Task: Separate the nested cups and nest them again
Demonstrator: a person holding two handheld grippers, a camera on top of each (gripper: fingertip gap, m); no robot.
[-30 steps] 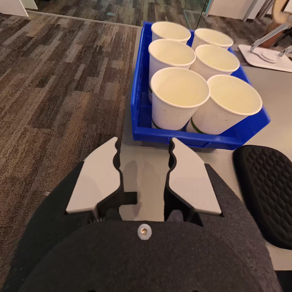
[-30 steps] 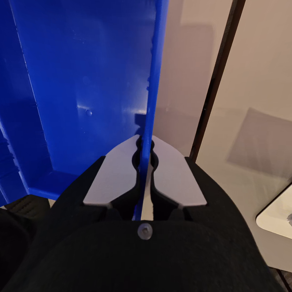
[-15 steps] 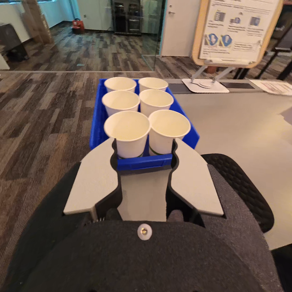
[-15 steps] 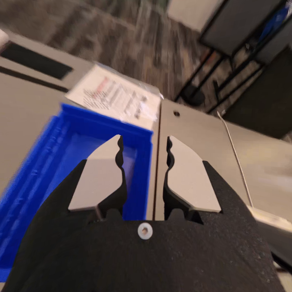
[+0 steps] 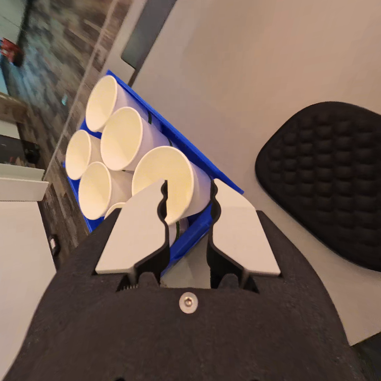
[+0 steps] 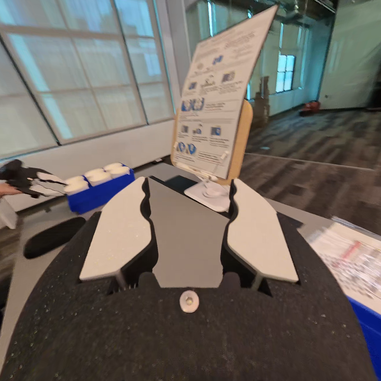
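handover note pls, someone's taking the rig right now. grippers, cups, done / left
Left gripper: open, holding nothing, rolled sideways, fingers straddling the wall of the nearest cup without closing on it.
Right gripper: open, empty, raised over the grey table, pointing at the instruction board.
Cups: white paper cups stand in two rows in the blue bin; six visible. Whether any are still nested cannot be told from here. A second blue bin's corner shows beside the right gripper.
Done: no cup lifted out.
Left: grip the near cup, pull the cups apart, nest them again.

White cups (image 5: 160, 177) in a blue bin (image 5: 198, 233); black quilted pad (image 5: 323, 181); grey table (image 5: 247, 61).
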